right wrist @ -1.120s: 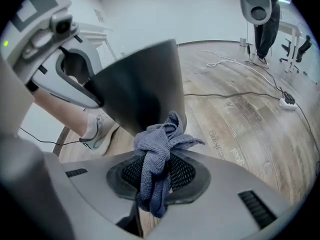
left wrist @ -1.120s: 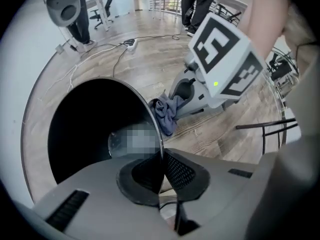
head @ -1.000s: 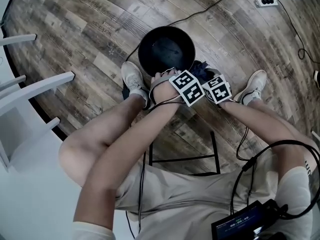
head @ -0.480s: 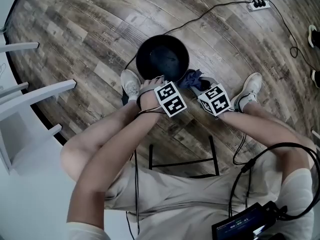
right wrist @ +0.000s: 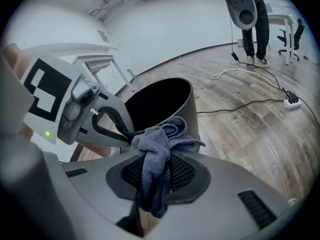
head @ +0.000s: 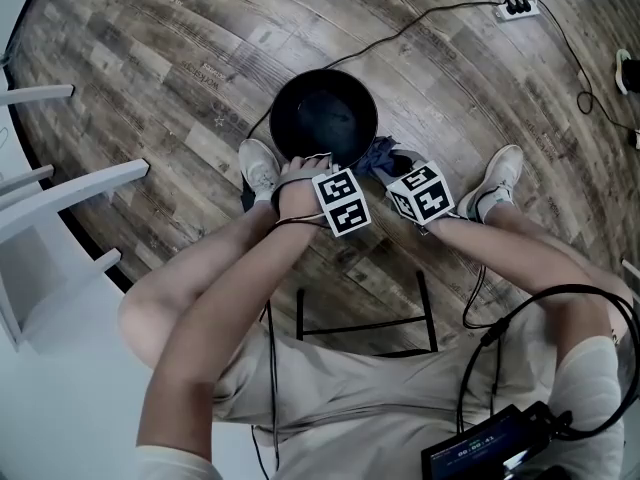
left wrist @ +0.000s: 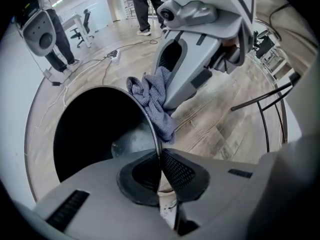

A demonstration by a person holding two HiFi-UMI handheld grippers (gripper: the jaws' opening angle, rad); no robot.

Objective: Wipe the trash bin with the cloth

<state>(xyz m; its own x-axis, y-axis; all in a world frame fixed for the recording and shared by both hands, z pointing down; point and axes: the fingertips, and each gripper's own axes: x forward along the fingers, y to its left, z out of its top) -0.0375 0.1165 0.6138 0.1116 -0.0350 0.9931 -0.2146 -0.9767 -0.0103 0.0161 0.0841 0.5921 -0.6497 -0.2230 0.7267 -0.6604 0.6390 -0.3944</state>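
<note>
A black round trash bin (head: 323,113) stands on the wood floor between the person's feet. My left gripper (left wrist: 159,171) is shut on the near rim of the trash bin (left wrist: 100,129), one jaw inside and one outside. My right gripper (right wrist: 157,176) is shut on a blue-grey cloth (right wrist: 159,151), which it presses against the bin's outer wall (right wrist: 192,109) just below the rim. Seen from the head, the cloth (head: 378,155) lies at the bin's right side, beside the right gripper (head: 400,173). The left gripper's view shows the cloth (left wrist: 154,101) draped at the rim.
Black cables (head: 420,23) run across the floor to a power strip (head: 520,8) at the upper right. A white chair (head: 50,208) stands at the left. The person's shoes (head: 258,166) flank the bin. A black metal frame (head: 365,323) lies near the knees.
Both grippers and the bin have shifted slightly left in view, and the right gripper has brought the cloth closer against the bin's right side. The left grip on the rim holds.
</note>
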